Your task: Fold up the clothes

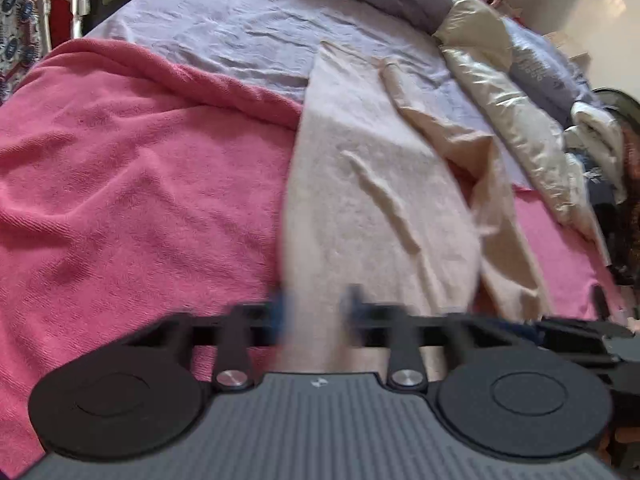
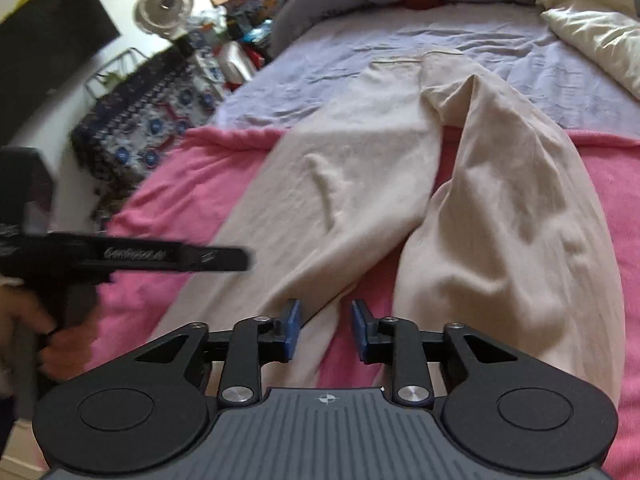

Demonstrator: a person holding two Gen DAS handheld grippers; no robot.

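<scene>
Our cream trousers (image 2: 360, 184) lie lengthwise, legs pointing away up the bed; our right gripper (image 2: 326, 330) and left gripper (image 1: 316, 312) are both spread apart.

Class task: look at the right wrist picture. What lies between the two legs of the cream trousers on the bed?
In the right wrist view, a strip of the pink blanket shows between the two legs of the cream trousers. The open right gripper hangs over that gap.

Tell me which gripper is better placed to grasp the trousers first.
Probably the left. The left gripper is open with cream trousers cloth between its fingers; the right gripper, also open, sits over pink blanket.
</scene>
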